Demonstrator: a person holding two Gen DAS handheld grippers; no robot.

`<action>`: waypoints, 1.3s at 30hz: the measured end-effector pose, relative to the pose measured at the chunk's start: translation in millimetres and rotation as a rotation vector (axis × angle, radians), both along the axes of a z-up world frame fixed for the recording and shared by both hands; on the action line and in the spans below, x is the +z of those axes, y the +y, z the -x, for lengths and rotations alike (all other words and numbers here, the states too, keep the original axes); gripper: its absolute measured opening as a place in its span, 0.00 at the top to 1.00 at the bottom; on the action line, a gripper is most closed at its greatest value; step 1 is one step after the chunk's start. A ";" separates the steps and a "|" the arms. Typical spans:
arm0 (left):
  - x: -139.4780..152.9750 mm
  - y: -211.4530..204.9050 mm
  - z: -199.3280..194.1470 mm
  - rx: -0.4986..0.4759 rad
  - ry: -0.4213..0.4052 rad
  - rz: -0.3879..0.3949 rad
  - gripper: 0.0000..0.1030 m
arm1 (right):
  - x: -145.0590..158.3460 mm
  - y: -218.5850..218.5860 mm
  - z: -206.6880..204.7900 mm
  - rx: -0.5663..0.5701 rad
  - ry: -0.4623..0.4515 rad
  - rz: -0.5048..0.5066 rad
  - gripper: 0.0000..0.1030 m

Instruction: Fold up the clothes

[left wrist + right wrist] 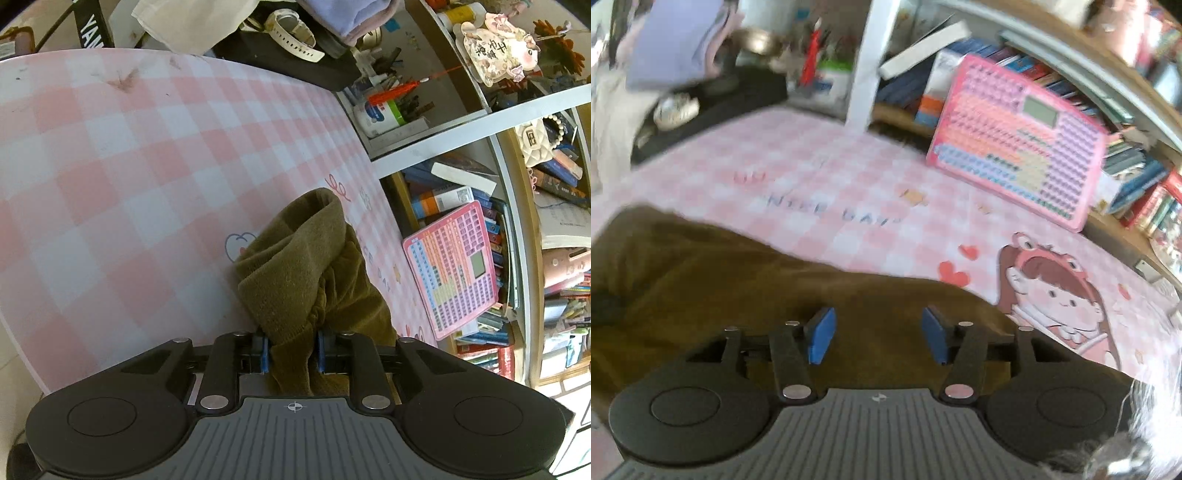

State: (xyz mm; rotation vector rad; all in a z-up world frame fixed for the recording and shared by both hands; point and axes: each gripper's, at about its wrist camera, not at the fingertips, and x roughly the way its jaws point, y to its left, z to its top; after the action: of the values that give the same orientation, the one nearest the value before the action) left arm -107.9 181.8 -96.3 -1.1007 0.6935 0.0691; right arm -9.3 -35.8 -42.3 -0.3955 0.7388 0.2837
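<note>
Left wrist view: one olive-green garment [314, 266] bunched over pink checked mat [129, 166], clenched by left gripper [293, 350]. Right gripper [877, 334] released, hovering above same garment. One pink keyboard toy [1019, 151] leaning against bookshelf [1126, 110].

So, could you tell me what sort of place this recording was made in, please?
Probably a home study or bedroom: a desk under a pink checked mat, crowded bookshelves beside it, and an olive garment being folded.

The garment [738, 280] lies on the worktop [849, 177]; a board [1015, 155] leans against the bookshelf [1126, 158] behind it, to the right.
</note>
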 end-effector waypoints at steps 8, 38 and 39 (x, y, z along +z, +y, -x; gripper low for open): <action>-1.3 0.0 -0.9 0.004 -0.004 0.012 0.79 | 5.2 -6.0 45.1 0.066 -0.031 0.004 0.50; 120.9 -96.7 -8.5 -0.291 -0.266 -0.494 0.81 | 31.0 -97.6 87.4 0.066 0.049 -0.193 0.34; 124.3 -101.6 -8.5 -0.297 -0.267 -0.516 0.81 | 31.9 -109.3 87.9 0.043 0.051 -0.204 0.34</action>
State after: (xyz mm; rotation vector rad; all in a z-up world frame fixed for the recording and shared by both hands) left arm -99.3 80.2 28.0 -0.4936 0.5488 -0.1454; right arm -97.2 -145.1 -10.4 -0.2119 0.7439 0.4071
